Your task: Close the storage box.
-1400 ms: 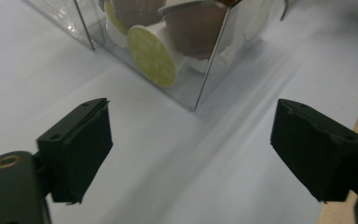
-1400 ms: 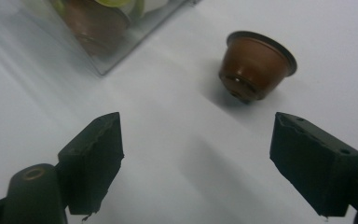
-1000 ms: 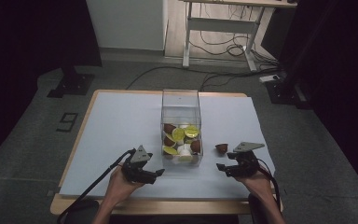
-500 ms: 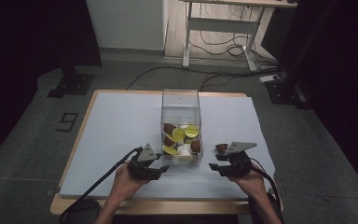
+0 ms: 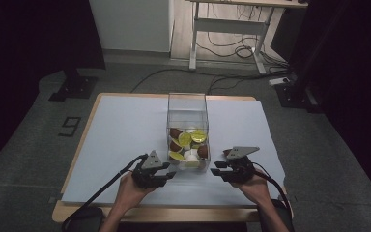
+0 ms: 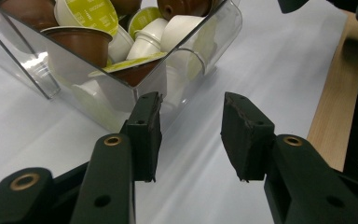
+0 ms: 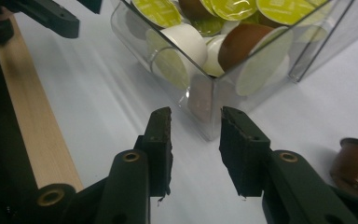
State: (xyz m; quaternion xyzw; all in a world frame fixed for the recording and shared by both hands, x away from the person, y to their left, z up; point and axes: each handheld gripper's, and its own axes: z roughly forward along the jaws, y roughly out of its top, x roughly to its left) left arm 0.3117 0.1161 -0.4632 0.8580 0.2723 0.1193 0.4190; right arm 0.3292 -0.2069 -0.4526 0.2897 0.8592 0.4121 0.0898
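The counter (image 5: 125, 140), covered with a white sheet, carries a clear plastic box (image 5: 187, 130) standing just behind the middle of its near edge. The box is open at the top and holds a heap of coffee capsules (image 5: 188, 145), lime green, brown and white, lying in its lower part. One loose brown capsule (image 7: 356, 165) sits on the sheet outside the box, toward the right near corner and just beside the right gripper.

Compared with a second ago, both hands have drawn in toward the box. The left gripper (image 5: 168, 175) now sits by the box's near left corner, and the right gripper (image 5: 217, 171), which stood further toward the right edge, has slid inward to the near right corner, leaving the loose capsule behind it.

Both pairs of jaws have just been closing. In the left gripper view (image 6: 191, 135) the jaws are narrowed but still apart, with bare sheet between them and the box wall just ahead. In the right gripper view (image 7: 196, 149) they are likewise narrowed with a gap, the box's corner edge just beyond the tips, nothing pinched.

This looks like a setup to steady or shift the box from both sides; no contact is made yet, and the stray capsule remains out.
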